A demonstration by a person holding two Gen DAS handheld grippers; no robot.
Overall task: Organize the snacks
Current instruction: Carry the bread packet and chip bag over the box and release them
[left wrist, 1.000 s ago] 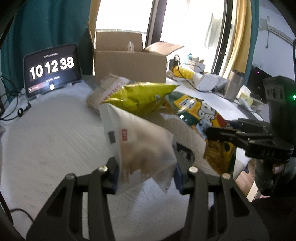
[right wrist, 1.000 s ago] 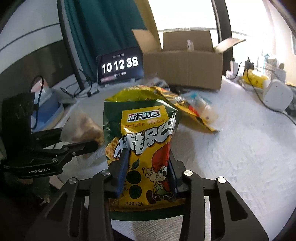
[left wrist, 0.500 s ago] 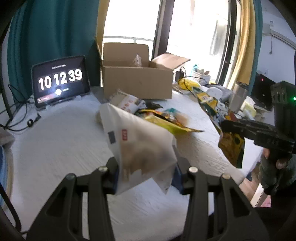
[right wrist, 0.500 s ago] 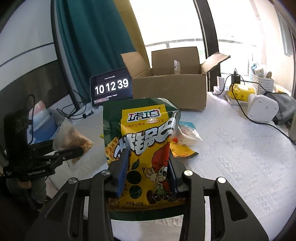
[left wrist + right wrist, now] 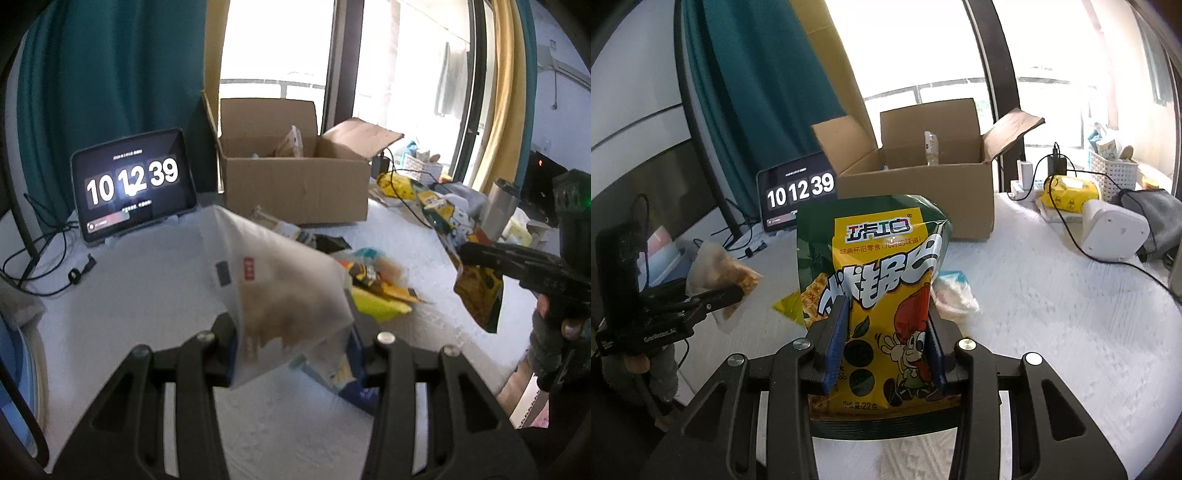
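My left gripper (image 5: 293, 341) is shut on a frosted white snack bag (image 5: 273, 284) with brown pieces inside, held above the table; it also shows in the right wrist view (image 5: 718, 273). My right gripper (image 5: 886, 332) is shut on a green and yellow snack bag (image 5: 875, 280), held upright; it also shows in the left wrist view (image 5: 476, 280). An open cardboard box (image 5: 295, 184) stands at the back of the table, with a packet upright inside. Several loose snack packets (image 5: 373, 284) lie in front of the box.
A tablet clock (image 5: 133, 184) stands left of the box with cables beside it. A white device (image 5: 1113, 230), a yellow pack (image 5: 1071, 192), a white basket (image 5: 1113, 173) and cords lie at the right. The table (image 5: 1052, 332) has a white textured cover.
Both grippers have risen and pulled back with their bags. The box and tablet now sit farther off, and the loose packets on the table have come into view.
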